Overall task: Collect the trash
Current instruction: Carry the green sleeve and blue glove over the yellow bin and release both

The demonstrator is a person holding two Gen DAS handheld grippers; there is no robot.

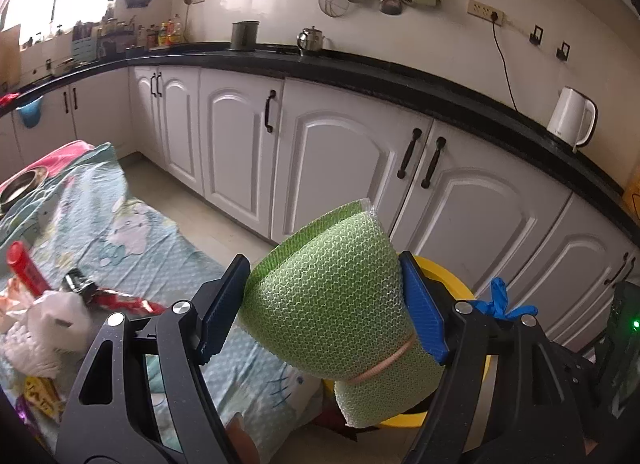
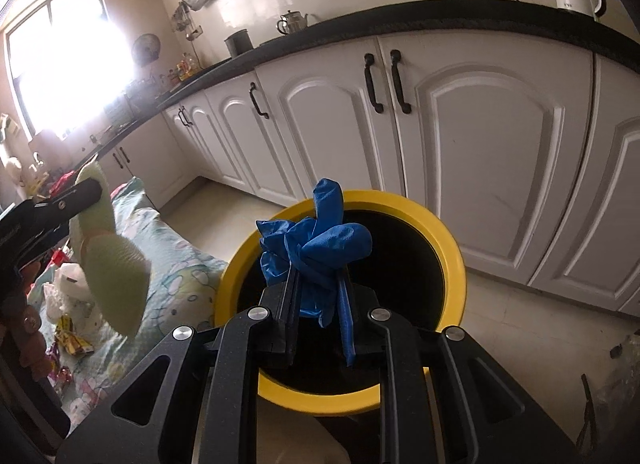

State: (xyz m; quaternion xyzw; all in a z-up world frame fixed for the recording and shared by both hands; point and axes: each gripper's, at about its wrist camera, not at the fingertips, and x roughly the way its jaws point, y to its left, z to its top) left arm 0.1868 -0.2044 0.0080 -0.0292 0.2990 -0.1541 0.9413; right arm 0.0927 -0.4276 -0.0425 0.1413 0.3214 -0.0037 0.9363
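I am holding two pieces of trash over a kitchen floor: my right gripper (image 2: 320, 300) is pinching a crumpled blue glove (image 2: 316, 240) between nearly closed fingers, directly above the dark mouth of the yellow bin (image 2: 448, 240) just ahead of the fingertips, while my left gripper (image 1: 324, 304) is clamping a rolled green mesh pad (image 1: 328, 296), banded with a rubber band (image 1: 384, 364), between fingers standing wide on its bulk. The bin's rim is peeking out behind and below the left fingers, so the pad is hanging near the edge rather than over the opening; released here, I judge it could strike the rim and bounce to the floor. The glove is bunched loosely and could cling to a pad when I let go. To the left of the left fingers, a table under a patterned cloth (image 1: 132, 223) is carrying more rubbish: a white wad of plastic (image 1: 52, 324), a red wrapper (image 1: 120, 300), a red tube (image 1: 24, 268). Beyond the fingertips, white cabinets (image 1: 340, 151) are running under a black counter (image 1: 400, 75) with a white kettle (image 1: 572, 115).
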